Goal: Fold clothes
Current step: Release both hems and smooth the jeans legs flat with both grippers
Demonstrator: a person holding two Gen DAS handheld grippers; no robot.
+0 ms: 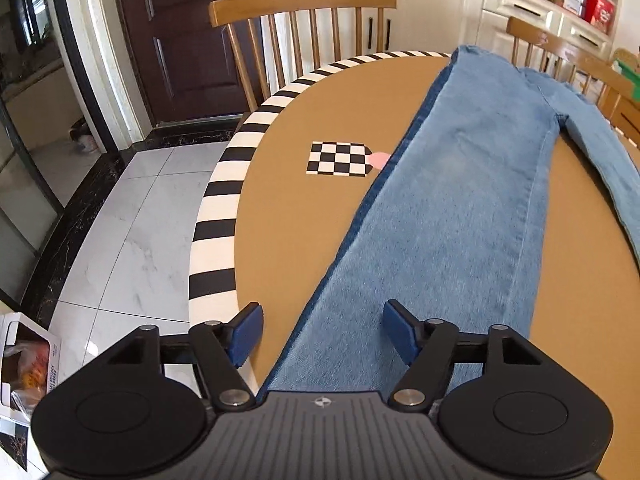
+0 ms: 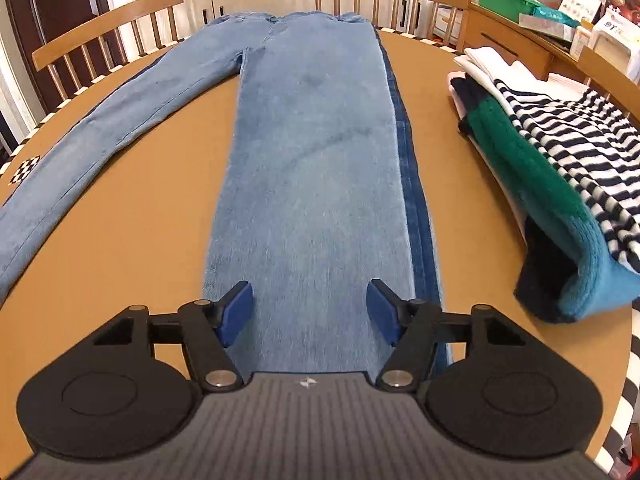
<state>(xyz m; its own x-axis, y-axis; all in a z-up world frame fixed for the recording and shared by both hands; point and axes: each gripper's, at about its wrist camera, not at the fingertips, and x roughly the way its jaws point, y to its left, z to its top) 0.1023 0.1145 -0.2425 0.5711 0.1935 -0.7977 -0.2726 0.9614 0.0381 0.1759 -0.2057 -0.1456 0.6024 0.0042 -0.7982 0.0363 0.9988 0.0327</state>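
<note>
Left wrist view: the left gripper (image 1: pixel 323 334) is spread wide with nothing between its blue pads (image 1: pixel 249 332), and it sits at the hem end of one leg of the jeans (image 1: pixel 460 208). That leg runs away from the gripper toward the waistband at the far edge of the table (image 1: pixel 288 240); the right pad is over the denim, while the left pad hangs over bare tabletop just beside the leg's dark side seam. A checkerboard marker (image 1: pixel 338 159) lies flat on the table left of the leg, with a small pink tab (image 1: pixel 379 159) at its right end touching or just under the denim edge. The table's rim is banded in black and white, and a wooden chair (image 1: pixel 304 28) stands behind it. Right wrist view: the right gripper (image 2: pixel 310 312) is likewise opened wide and holds nothing, and it is lined up with the hem end of the other leg, both pads over the cloth near its two edges. The jeans lie flat and spread in a V, waistband far from both grippers, legs reaching toward them. To the right of this leg, apart from it, rests a stack of folded clothes (image 2: pixel 560 184), with a striped knit on top and a green piece below.
</note>
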